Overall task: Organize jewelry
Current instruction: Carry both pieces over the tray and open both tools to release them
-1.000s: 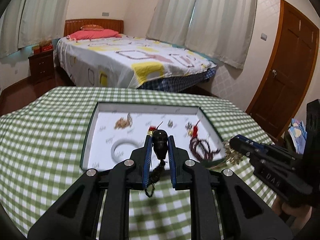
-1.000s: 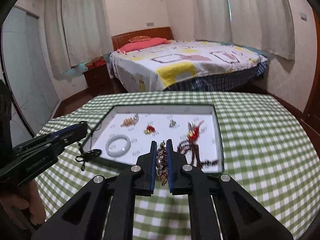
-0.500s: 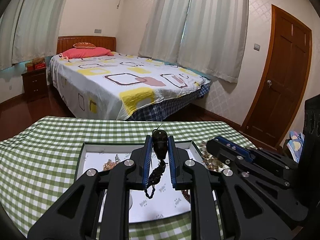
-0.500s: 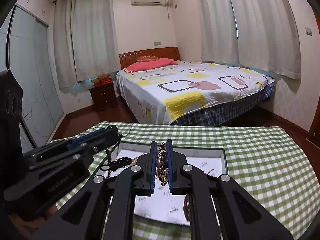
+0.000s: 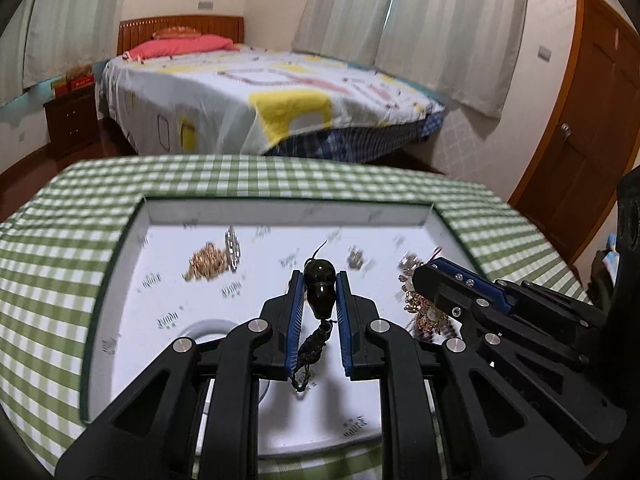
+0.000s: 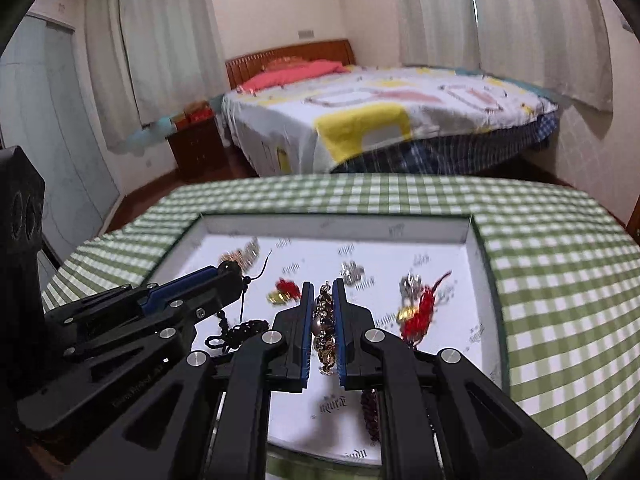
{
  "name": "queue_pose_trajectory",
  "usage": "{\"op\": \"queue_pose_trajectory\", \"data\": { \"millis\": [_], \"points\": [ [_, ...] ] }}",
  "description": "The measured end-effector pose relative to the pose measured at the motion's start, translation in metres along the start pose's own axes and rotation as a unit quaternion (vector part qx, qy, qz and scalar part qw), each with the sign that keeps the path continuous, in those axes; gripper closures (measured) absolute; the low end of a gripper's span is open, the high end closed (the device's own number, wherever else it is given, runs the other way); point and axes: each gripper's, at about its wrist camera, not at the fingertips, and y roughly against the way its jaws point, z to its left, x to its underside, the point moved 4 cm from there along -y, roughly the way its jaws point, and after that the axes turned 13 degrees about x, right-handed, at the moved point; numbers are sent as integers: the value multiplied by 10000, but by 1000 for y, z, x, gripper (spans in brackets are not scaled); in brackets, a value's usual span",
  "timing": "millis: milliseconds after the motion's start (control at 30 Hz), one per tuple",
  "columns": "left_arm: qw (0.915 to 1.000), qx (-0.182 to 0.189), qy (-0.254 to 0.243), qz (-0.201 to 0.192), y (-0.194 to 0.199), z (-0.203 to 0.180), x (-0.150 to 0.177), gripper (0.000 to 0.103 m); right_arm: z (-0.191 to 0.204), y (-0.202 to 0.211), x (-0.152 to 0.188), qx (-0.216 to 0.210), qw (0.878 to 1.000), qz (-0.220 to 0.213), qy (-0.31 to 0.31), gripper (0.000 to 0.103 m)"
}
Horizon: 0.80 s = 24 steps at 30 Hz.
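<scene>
We carry two pieces over tray [image 5: 120, 264] at desk [image 5: 60, 240] middle. Left claw [image 5: 320, 292] clenched on dark bead pendant [image 5: 319, 286]; right claw [image 6: 322, 312] clenched on gold chain [image 6: 325, 328], probably bracelet. Next: lower each onto bare tray floor, release.

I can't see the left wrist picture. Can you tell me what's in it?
The left gripper has its jaws shut on a dark bead pendant above a white tray of jewelry on a green checked tablecloth. The right gripper holds a gold chain alongside.
</scene>
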Motion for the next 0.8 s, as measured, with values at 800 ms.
{"op": "queue_pose_trajectory", "data": {
  "millis": [800],
  "points": [
    [9986, -139, 225, 455, -24, 21, 22, 72, -4, -28, 15, 45, 9992, 401, -10, 71]
  ]
}}
